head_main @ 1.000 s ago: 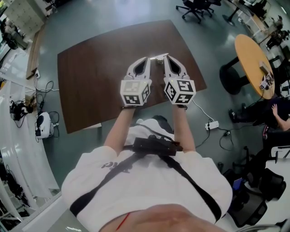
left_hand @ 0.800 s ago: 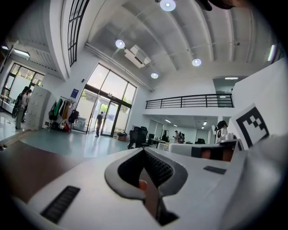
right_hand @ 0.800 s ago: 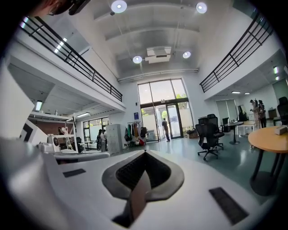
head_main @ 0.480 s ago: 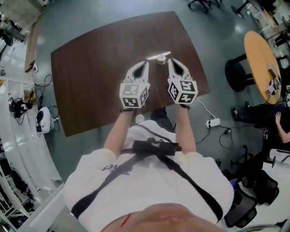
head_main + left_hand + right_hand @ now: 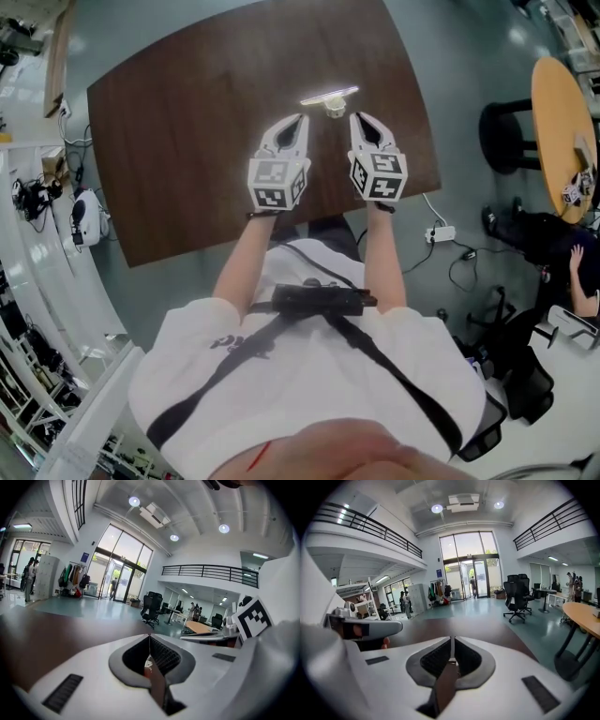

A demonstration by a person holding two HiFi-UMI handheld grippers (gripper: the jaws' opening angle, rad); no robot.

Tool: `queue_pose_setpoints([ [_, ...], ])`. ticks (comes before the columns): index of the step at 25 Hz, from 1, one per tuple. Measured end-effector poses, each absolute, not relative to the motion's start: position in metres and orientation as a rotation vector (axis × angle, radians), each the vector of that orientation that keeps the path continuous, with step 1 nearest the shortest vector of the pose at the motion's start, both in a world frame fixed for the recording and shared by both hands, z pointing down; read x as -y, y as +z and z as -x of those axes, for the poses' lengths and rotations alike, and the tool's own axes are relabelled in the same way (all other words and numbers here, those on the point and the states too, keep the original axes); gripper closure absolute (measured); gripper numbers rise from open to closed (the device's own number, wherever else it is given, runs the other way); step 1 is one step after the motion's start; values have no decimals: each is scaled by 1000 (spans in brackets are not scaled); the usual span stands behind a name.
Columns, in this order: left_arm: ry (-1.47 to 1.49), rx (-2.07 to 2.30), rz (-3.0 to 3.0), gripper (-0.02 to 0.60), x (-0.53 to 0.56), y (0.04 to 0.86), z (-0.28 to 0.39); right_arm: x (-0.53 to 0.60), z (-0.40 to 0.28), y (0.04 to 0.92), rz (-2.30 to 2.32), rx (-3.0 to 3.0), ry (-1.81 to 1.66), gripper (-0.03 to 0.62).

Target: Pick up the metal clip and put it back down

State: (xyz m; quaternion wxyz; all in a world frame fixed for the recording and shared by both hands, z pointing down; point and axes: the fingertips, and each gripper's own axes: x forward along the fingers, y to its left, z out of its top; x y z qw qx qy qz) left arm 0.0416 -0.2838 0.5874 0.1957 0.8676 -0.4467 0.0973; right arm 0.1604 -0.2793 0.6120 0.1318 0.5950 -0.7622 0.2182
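The metal clip (image 5: 335, 110) is a small shiny piece lying on the dark brown table (image 5: 178, 131), just below a bright streak of reflected light. In the head view my left gripper (image 5: 301, 118) and right gripper (image 5: 357, 116) are held side by side above the table's near half. Their tips point at the clip from either side, and neither touches it. Both are shut with nothing between the jaws, as the left gripper view (image 5: 149, 638) and the right gripper view (image 5: 451, 640) also show. The clip does not show clearly in either gripper view.
A round light-wood table (image 5: 565, 103) stands off to the right, with a dark stool (image 5: 502, 131) beside it. A white power strip (image 5: 438, 232) and cables lie on the floor by the table's near right corner. More cables and gear (image 5: 84, 230) sit at the left.
Both grippers have come down towards the table top, still side by side and shut. The clip now shows just beyond and between their tips.
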Motion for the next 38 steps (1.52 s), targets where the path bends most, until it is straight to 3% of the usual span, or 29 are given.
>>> queue_pose_setpoints([
  [10,353,1298,-2309,568,317,645,-41,302,-145,695,-1544,2124,751,584],
  [18,412,1312,-2239,568,338,680,-47,322,-144,752,-1487,2058,850,438],
  [22,432,1308,-2226,568,342,688,-49,329,-143,785,-1454,2021,914,317],
  [25,451,1313,-2214,568,345,695,-46,341,-139,798,-1457,1998,913,264],
  [35,461,1337,-2174,568,348,709,-44,359,-145,827,-1485,1881,873,260],
  [38,458,1342,-2169,568,343,709,-43,357,-149,829,-1492,1843,881,296],
])
